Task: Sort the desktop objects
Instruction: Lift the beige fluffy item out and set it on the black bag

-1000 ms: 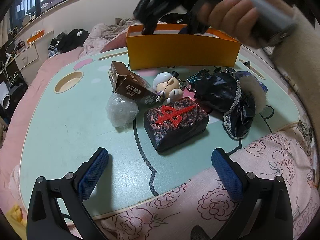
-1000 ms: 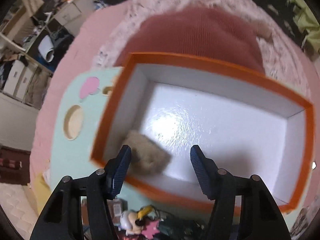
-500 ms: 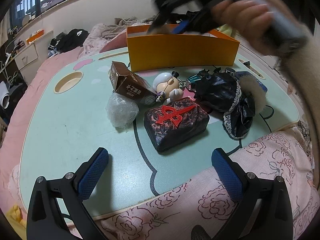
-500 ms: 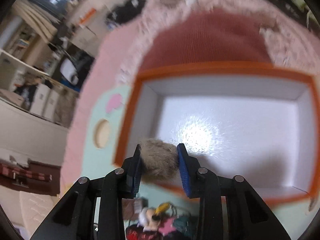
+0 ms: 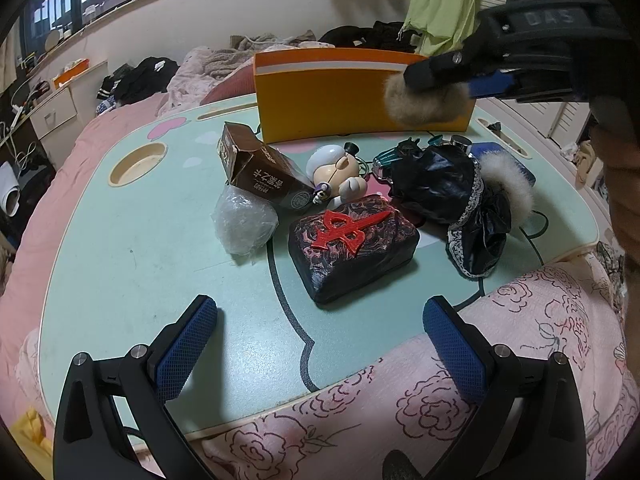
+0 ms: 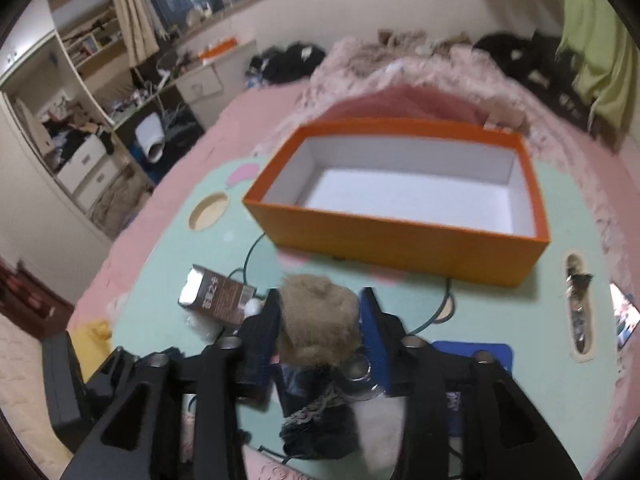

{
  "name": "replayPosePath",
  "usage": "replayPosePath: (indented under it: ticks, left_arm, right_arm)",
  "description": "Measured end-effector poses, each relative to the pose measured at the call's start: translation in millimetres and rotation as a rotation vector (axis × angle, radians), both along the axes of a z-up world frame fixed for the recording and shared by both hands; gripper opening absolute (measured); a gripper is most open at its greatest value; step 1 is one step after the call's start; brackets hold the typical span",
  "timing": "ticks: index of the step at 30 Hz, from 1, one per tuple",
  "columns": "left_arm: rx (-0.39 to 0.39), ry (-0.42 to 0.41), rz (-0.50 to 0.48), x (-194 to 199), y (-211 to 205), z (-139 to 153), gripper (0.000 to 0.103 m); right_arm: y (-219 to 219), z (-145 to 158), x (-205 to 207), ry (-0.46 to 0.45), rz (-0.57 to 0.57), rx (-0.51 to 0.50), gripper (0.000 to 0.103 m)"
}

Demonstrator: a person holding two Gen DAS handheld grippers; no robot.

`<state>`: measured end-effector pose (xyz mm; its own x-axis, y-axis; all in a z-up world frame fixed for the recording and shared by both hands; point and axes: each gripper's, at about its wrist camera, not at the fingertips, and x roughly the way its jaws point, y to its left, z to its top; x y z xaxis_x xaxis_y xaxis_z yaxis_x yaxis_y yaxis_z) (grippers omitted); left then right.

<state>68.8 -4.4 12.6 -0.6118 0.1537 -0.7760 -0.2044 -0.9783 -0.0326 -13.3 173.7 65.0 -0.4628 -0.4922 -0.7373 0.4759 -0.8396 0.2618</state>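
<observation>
Sorting has barely begun: the orange box [image 6: 404,236] at the worktop's [image 5: 132,280] far edge looks empty. Right gripper [image 6: 320,320], jaws just widened, has a fur ball [image 6: 320,320] between them; left gripper [image 5: 320,344] gapes empty.

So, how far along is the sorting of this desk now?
Nothing looks done: the orange box is empty. In hand: the right hand-held gripper has the fur ball between its jaws, which have just been opening, in front of the box. The left hand-held gripper is open and empty. Left on the table: carton, toy figure, dark block, plastic bundle, black cloth.
</observation>
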Motion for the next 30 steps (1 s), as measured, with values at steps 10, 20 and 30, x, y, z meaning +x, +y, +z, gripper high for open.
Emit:
replayPosePath:
  ticks: [10, 20, 30]
  left_arm:
    - [-0.001, -0.001, 0.002, 0, -1, 0, 0.103]
    - [0.002, -0.002, 0.024, 6, -1, -1, 0.103]
    - [-0.002, -0.001, 0.032, 5, 0, -2, 0.103]
  right_arm:
    - [48, -17, 96, 0.221, -0.097, 0.093, 0.086]
    - [69, -69, 108, 0.181, -0.142, 0.255, 0.101]
    - [81, -77, 103, 0.179, -0.150, 0.211, 0.103]
